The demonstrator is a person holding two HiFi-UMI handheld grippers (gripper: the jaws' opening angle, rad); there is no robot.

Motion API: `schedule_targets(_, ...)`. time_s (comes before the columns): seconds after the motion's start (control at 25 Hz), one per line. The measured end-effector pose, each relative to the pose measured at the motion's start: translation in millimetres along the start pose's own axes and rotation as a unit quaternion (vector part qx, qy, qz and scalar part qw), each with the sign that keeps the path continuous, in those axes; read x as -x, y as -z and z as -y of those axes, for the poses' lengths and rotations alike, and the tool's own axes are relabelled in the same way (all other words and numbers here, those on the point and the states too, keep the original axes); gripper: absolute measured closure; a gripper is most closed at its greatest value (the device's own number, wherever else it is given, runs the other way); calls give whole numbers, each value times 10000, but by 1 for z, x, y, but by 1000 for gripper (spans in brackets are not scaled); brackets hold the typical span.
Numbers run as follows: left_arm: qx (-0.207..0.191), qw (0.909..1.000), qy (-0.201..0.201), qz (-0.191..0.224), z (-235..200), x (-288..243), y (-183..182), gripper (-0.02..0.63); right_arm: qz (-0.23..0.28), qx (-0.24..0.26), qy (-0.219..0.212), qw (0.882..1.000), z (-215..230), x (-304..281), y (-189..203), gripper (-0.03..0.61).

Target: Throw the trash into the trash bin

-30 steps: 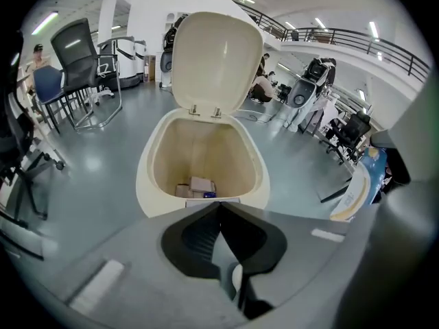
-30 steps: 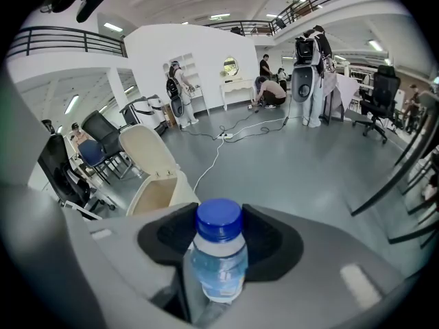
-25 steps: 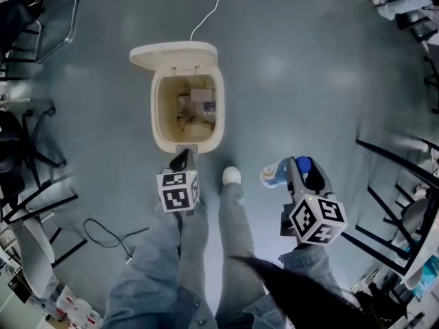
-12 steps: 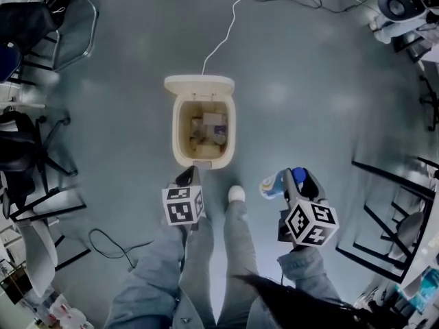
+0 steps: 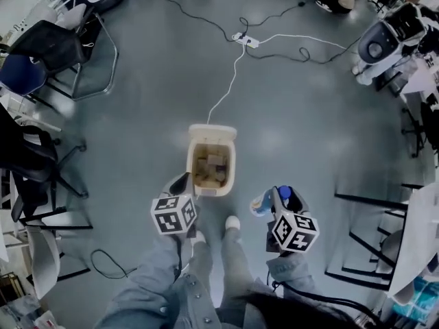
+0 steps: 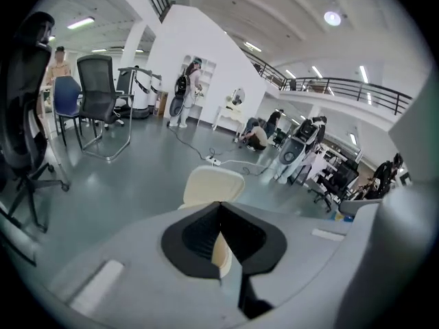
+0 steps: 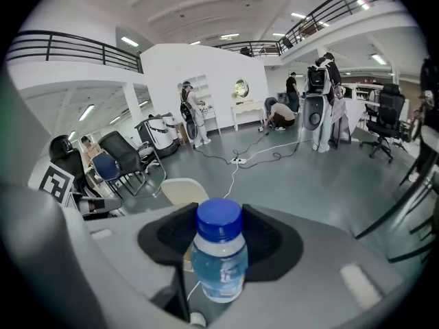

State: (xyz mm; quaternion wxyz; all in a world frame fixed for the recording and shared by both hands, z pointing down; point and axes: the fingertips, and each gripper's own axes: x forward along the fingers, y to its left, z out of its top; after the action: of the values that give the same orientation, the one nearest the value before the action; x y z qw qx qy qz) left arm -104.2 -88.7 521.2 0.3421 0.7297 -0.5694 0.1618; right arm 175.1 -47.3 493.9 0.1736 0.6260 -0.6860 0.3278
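The cream trash bin stands on the grey floor with its lid swung back, and several scraps lie inside. My left gripper hovers just left of the bin's near edge; its jaws are shut with nothing in them. In the left gripper view the closed jaws point at the bin lid. My right gripper is right of the bin, shut on a clear plastic bottle with a blue cap. The bottle fills the gap in the right gripper view.
The person's legs and a white shoe are below the bin. A white cable runs from the bin to a power strip. Office chairs crowd the left, a black frame the right, and a white robot stands far right.
The head view has pulled up and back, so the bin looks smaller. Both grippers rose with it and stay near the bin's front. The bottle remains in the right gripper.
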Motion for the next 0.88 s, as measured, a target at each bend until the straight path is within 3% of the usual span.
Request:
schedule_targets(0.28, -222, 9972, -69, 708, 14, 104, -51, 604, 217, 281, -342, 9988, -52, 70, -49, 376)
schedule_targets(0.52, -692, 9849, -230, 1568, 16, 165, -110, 605, 558, 665, -571, 9946, -89, 98, -81, 376)
schedule_targets(0.88, -310, 9808, -527, 1854, -4, 192, -120, 604, 572, 808, -843, 9915, -115, 101, -90, 376)
